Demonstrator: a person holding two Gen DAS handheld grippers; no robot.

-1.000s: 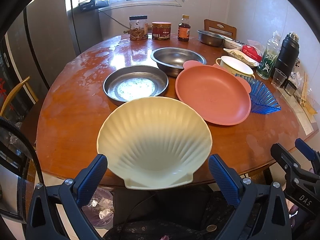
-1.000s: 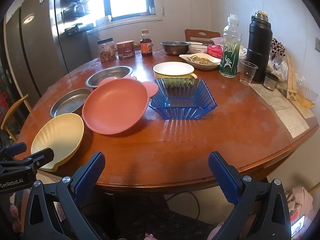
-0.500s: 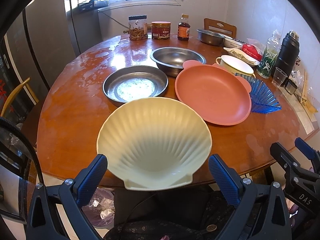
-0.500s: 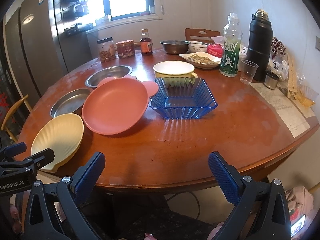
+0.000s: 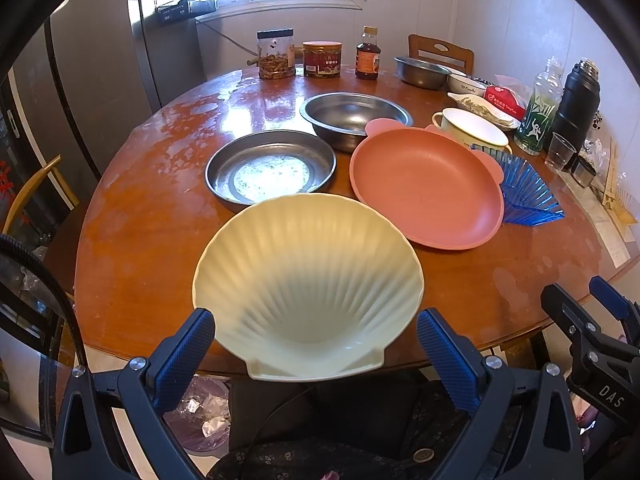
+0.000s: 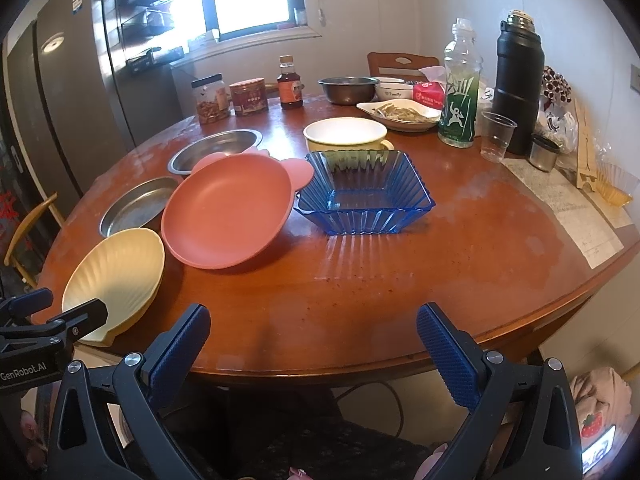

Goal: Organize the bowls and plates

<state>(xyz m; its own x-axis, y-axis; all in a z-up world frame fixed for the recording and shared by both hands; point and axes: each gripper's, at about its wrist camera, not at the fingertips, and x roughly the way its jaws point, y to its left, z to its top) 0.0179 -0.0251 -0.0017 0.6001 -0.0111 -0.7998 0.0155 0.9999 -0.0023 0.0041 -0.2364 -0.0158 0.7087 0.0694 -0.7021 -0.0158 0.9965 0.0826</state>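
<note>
Both your grippers are spread wide and hold nothing. Your left gripper sits at the near table edge, its blue pads on either side of the hinge end of the cream shell-shaped plate but apart from it; that plate overhangs the edge of the round wooden table slightly. Your right gripper hovers off the near edge over bare wood, well short of the blue ribbed glass dish. Beyond the shell plate you see a flat steel pan and, just beside it on the right, the pink plate with round ears, its far rim resting against the steel bowl. A cream enamel bowl stands behind the blue dish, touching or nearly so. Jars, bottles and a black flask line the far side.
</note>
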